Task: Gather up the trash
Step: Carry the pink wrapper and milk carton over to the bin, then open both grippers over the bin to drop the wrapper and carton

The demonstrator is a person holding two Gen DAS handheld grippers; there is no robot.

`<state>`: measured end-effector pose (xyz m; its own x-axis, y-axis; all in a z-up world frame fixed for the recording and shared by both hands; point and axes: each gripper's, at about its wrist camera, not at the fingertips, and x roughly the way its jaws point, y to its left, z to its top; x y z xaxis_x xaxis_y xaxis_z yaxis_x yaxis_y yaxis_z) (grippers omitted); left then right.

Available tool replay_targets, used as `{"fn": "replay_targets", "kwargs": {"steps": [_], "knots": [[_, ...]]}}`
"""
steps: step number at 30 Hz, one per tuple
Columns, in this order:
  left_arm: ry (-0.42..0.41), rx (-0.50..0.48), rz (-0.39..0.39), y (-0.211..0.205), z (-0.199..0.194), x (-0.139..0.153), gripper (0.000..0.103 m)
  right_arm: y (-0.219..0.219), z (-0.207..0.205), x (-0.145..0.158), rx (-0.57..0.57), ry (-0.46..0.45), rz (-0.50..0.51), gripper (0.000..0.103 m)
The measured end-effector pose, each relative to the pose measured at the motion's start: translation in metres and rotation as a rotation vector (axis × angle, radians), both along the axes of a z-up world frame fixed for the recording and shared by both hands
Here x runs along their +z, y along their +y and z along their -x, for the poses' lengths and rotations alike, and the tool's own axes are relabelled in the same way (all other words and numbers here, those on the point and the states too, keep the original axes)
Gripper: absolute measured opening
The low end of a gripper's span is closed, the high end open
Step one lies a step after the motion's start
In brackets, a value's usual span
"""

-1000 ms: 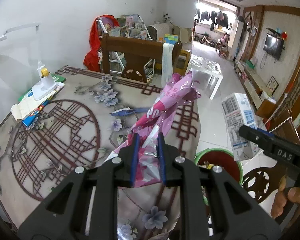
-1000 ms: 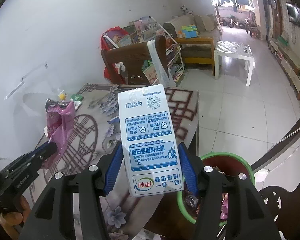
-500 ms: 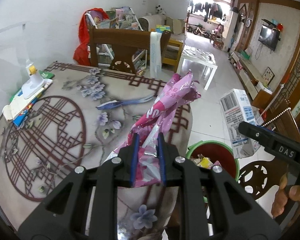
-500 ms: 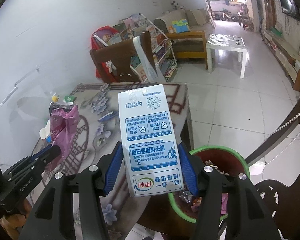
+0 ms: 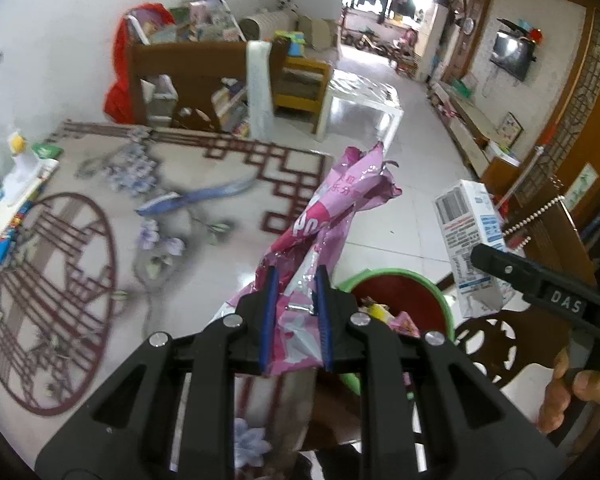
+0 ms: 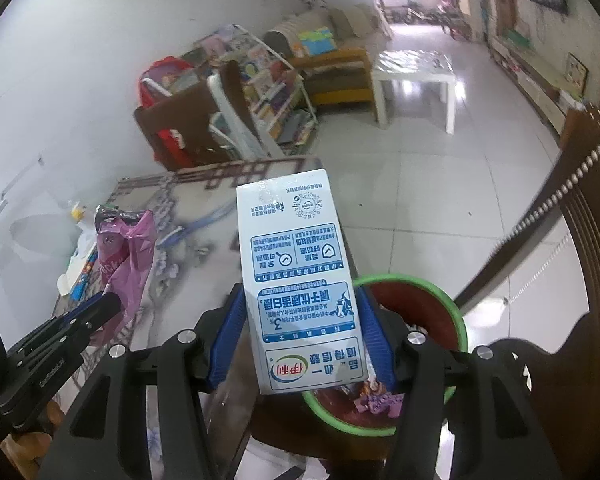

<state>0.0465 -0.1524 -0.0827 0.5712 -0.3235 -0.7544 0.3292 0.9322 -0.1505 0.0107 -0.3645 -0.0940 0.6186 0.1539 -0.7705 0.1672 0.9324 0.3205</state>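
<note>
My left gripper [image 5: 294, 314] is shut on a crumpled pink plastic wrapper [image 5: 332, 216], which sticks up past the table's right edge. My right gripper [image 6: 300, 334] is shut on a white and blue milk carton [image 6: 296, 276], held upside down over the table corner. The carton [image 5: 470, 236] also shows at the right in the left wrist view, and the pink wrapper [image 6: 128, 256] at the left in the right wrist view. A green-rimmed bin [image 6: 458, 312] with a dark red inside stands on the floor beside the table, under both grippers, with some litter in it.
The table [image 5: 100, 208] has a patterned cloth; a blue strip [image 5: 196, 198] lies on it, and books and a white bottle [image 5: 18, 168] sit at its far left. A wooden chair back [image 6: 592, 216] rises at the right. Behind the table stand a chair and bookshelf.
Both grippers have carried their loads to the right, off the table and lower, so the green bin now shows larger and nearer beneath them. Both grips are unchanged.
</note>
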Motion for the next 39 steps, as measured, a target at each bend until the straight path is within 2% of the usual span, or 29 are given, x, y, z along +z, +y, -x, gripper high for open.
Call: {"fn": "replay_targets", "kwargs": {"steps": [11, 23, 25, 26, 27, 29, 34, 39], "knots": [[0.068, -0.134, -0.045, -0.051, -0.006, -0.033, 0.018, -0.036, 0.011, -0.025, -0.109, 0.086, -0.014, 0.054], [0.221, -0.265, -0.071, -0.097, -0.019, -0.084, 0.018, -0.066, 0.017, -0.038, -0.179, 0.132, -0.017, 0.054], [0.23, -0.287, -0.084, -0.105, -0.018, -0.089, 0.022, -0.068, 0.016, -0.039, -0.184, 0.134, -0.016, 0.054], [0.233, -0.292, -0.087, -0.108, -0.018, -0.091, 0.03, -0.07, 0.016, -0.039, -0.187, 0.135, -0.017, 0.054], [0.234, -0.293, -0.088, -0.109, -0.018, -0.091, 0.045, -0.072, 0.016, -0.04, -0.189, 0.137, -0.017, 0.054], [0.219, -0.283, -0.082, -0.109, -0.019, -0.089, 0.068, -0.075, 0.016, -0.043, -0.192, 0.141, -0.02, 0.054], [0.185, -0.219, -0.073, -0.094, -0.025, -0.076, 0.073, -0.072, 0.006, -0.051, -0.178, 0.162, -0.04, 0.054], [0.142, -0.152, -0.063, -0.075, -0.03, -0.06, 0.08, -0.058, -0.007, -0.061, -0.115, 0.192, -0.027, 0.055]]}}
